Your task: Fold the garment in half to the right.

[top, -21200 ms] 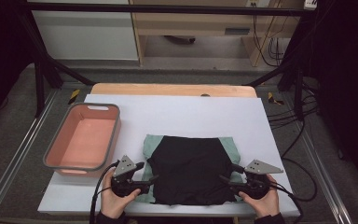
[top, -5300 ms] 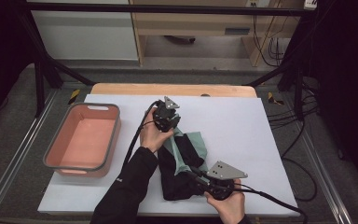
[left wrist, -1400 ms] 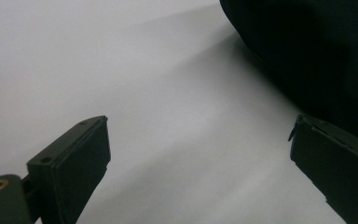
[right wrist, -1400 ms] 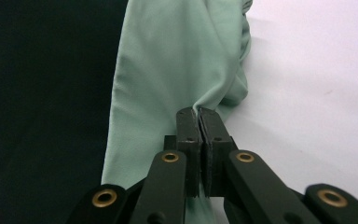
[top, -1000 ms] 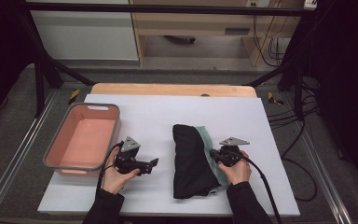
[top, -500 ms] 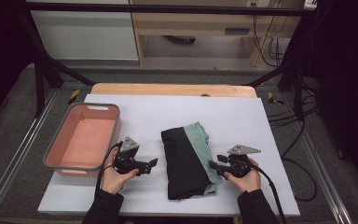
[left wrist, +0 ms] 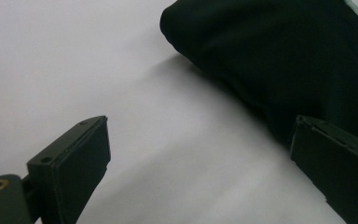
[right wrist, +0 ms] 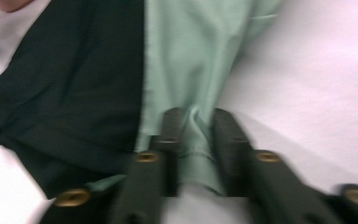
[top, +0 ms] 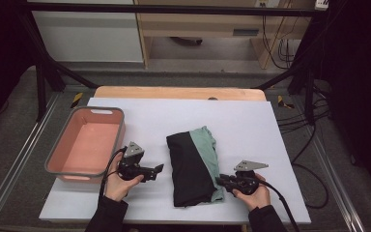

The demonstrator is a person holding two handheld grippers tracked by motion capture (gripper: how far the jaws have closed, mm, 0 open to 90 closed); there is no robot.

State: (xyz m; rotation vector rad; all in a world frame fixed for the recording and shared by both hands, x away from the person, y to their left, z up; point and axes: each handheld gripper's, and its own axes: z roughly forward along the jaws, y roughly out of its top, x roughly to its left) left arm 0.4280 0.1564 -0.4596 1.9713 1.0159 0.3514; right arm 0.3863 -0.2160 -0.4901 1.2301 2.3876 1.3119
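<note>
A folded garment (top: 189,169), black on the left and pale green on the right, lies in the middle of the white table (top: 251,125). My right gripper (top: 221,181) sits at its near right edge. In the right gripper view the jaws have just been closing, and my right gripper (right wrist: 195,126) pinches a fold of the green cloth (right wrist: 191,56). My left gripper (top: 160,169) rests on the table left of the garment, pointing at it. In its own view my left gripper (left wrist: 200,140) is open over bare table, with the black cloth (left wrist: 279,60) just beyond.
A pink plastic bin (top: 88,145) stands on the table's left side, close to the left hand. A wooden board (top: 178,92) runs along the far edge. Cables trail off the right side past a black frame.
The right gripper slid toward the near edge along the garment's right side, and the green half, covered a second ago, now lies spread out. The left gripper stayed put.
</note>
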